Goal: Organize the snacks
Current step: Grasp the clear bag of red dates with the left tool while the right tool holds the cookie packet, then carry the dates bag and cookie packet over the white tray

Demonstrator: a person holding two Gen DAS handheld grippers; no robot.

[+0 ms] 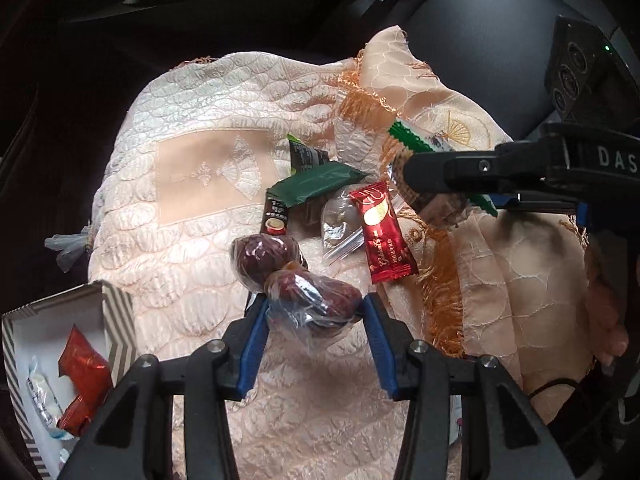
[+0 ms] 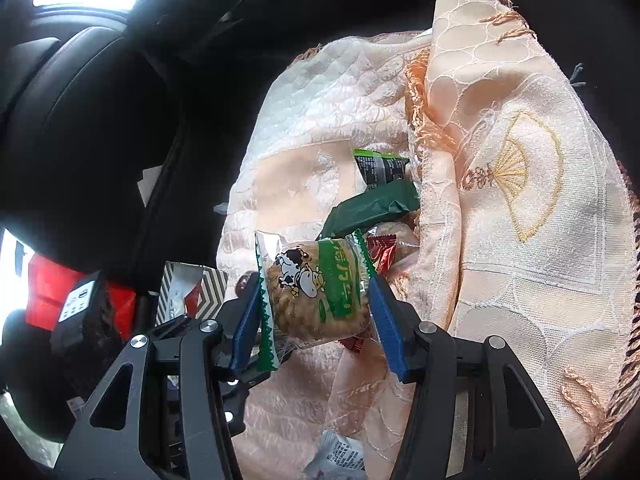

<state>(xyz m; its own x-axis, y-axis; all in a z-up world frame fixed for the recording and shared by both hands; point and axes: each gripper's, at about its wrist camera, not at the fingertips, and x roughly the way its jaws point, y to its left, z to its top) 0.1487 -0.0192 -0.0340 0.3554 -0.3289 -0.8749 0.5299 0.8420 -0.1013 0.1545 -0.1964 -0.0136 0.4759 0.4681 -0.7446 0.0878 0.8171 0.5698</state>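
Note:
Snacks lie piled on a peach embroidered cloth (image 1: 192, 216). My left gripper (image 1: 314, 310) has its blue pads on either side of a clear-wrapped red date (image 1: 316, 294), closed on its wrapper; a second date (image 1: 260, 256) lies just behind. Beyond are a red candy bar (image 1: 386, 236), a green packet (image 1: 316, 186), a coffee sachet (image 1: 276, 216) and a clear zip bag (image 1: 340, 224). My right gripper (image 2: 314, 296) is shut on a green cow-print biscuit pack (image 2: 316, 288), held above the cloth; it also shows in the left wrist view (image 1: 408, 176).
A striped open box (image 1: 116, 320) at the left holds a red-wrapped candy (image 1: 84, 376) and a white one (image 1: 42, 400); it also shows in the right wrist view (image 2: 212, 288). Dark car seats and a seat belt surround the cloth. A folded, fringed cloth edge (image 2: 500, 160) rises on the right.

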